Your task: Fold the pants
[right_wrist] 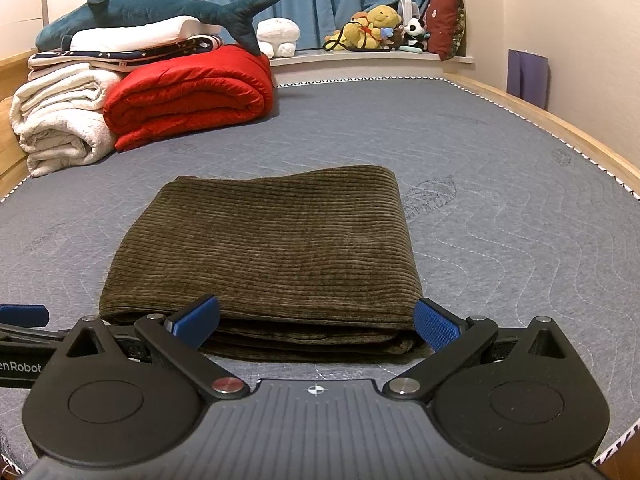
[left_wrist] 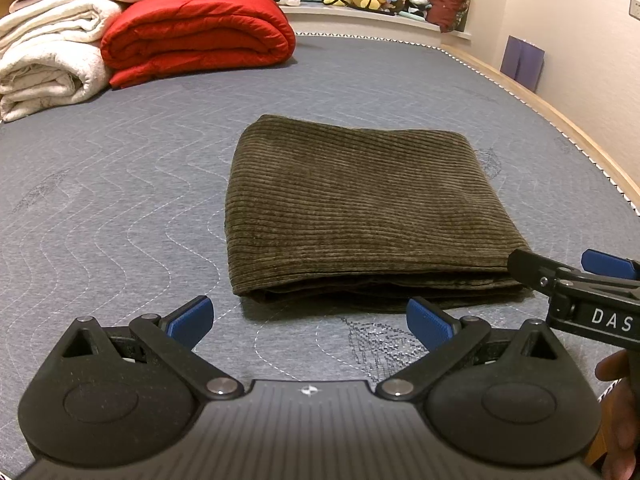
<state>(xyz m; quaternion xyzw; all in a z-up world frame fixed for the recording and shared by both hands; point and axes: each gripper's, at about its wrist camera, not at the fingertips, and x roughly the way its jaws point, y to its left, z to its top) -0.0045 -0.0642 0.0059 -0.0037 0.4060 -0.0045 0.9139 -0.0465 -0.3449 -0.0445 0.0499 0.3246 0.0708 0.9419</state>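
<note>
Brown corduroy pants [right_wrist: 264,248] lie folded into a thick squarish bundle on the grey quilted mattress [right_wrist: 500,208], straight ahead of both tools. The right gripper [right_wrist: 316,322] has its jaws spread wide and empty, and the bundle's near stacked edge sits just beyond and between the blue pads [right_wrist: 434,326], slightly left of centre. The left gripper [left_wrist: 310,320] is likewise wide apart and holding nothing; the bundle lies ahead and off toward its right-hand pad, with bare mattress directly between the jaws. The cloth looks soft, heavy-ish for fabric and ribbed, so I'd judge it grippy rather than slick, and inclined to sag and slide apart in layers if lifted by one ply. Best hold is probably the near stacked edge, pinching all layers together at both corners. The far and left edges look rounded, as closed folds would. By appearance the folding is nearly or fully done. There is open mattress left, right and beyond the jaws; the red quilt [right_wrist: 188,96] and white blankets [right_wrist: 60,124] sit well off to the far left, and the wooden bed rail [right_wrist: 580,132] runs along the right.
</note>
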